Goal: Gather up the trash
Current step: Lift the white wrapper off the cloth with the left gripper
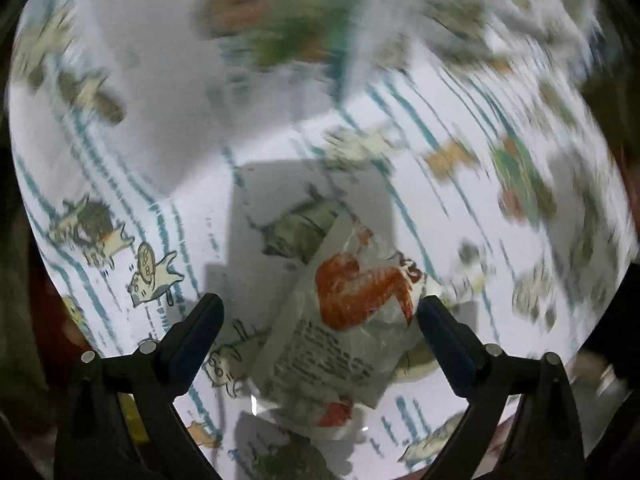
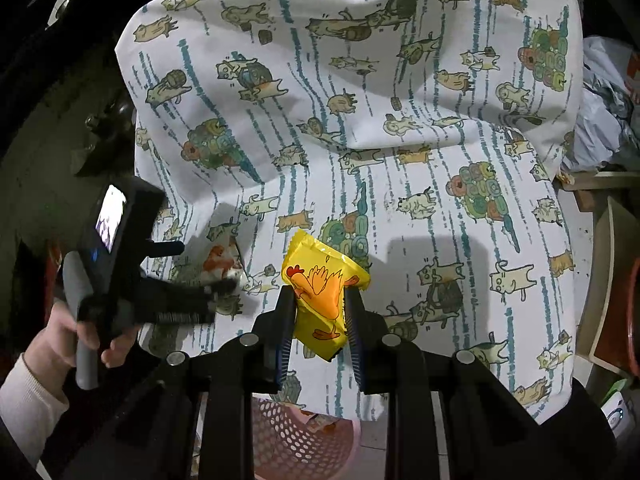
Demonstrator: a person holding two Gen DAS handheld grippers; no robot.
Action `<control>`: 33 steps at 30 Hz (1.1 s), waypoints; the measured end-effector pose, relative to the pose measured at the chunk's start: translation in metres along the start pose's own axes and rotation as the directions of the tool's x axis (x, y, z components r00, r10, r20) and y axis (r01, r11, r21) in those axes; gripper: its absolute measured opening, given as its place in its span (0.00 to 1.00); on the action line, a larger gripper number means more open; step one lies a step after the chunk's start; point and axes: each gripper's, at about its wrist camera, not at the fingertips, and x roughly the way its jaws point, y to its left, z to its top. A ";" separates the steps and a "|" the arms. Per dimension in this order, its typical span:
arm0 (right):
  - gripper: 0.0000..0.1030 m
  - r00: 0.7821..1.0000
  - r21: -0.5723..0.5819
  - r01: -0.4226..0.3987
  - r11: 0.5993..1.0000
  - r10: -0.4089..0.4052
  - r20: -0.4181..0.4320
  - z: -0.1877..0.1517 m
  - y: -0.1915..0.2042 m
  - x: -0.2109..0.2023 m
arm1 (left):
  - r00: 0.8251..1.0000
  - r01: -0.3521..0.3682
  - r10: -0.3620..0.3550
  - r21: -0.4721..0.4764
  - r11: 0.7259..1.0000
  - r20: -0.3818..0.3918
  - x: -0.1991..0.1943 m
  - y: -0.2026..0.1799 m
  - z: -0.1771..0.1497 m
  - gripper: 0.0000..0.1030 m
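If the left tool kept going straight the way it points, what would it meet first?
Most likely the clear plastic wrapper with the orange-red chicken-wing print, lying on the cat-patterned cloth between the open left tool's fingers; depth is unclear in the blur.

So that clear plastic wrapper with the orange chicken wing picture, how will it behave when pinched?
The clear plastic wrapper looks thin and crinkled, so probably floppy and light. Its glossy film may slip between the open left gripper pads.

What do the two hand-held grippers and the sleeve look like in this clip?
Both hand-held grippers, left and right, have black angular frames, silver round bolts and dark blue finger pads. The left one has a grey handle and a small lit screen. The sleeve is cream-white.
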 end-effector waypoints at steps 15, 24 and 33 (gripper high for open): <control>0.26 1.000 -0.024 0.009 1.000 -0.010 -0.026 -0.005 0.007 0.009 | 0.967 0.255 -0.253 -0.114 0.960 0.032 -0.015 0.040 -0.055 0.94; 0.26 0.999 -0.041 0.029 0.999 -0.030 -0.030 -0.012 0.008 0.009 | 0.997 0.020 -0.015 -0.065 0.998 0.074 -0.013 0.019 -0.072 0.65; 0.26 1.000 -0.029 0.012 0.999 -0.012 -0.003 -0.011 0.010 -0.005 | 0.988 0.060 -0.054 -0.041 0.997 0.146 -0.045 0.014 -0.085 0.60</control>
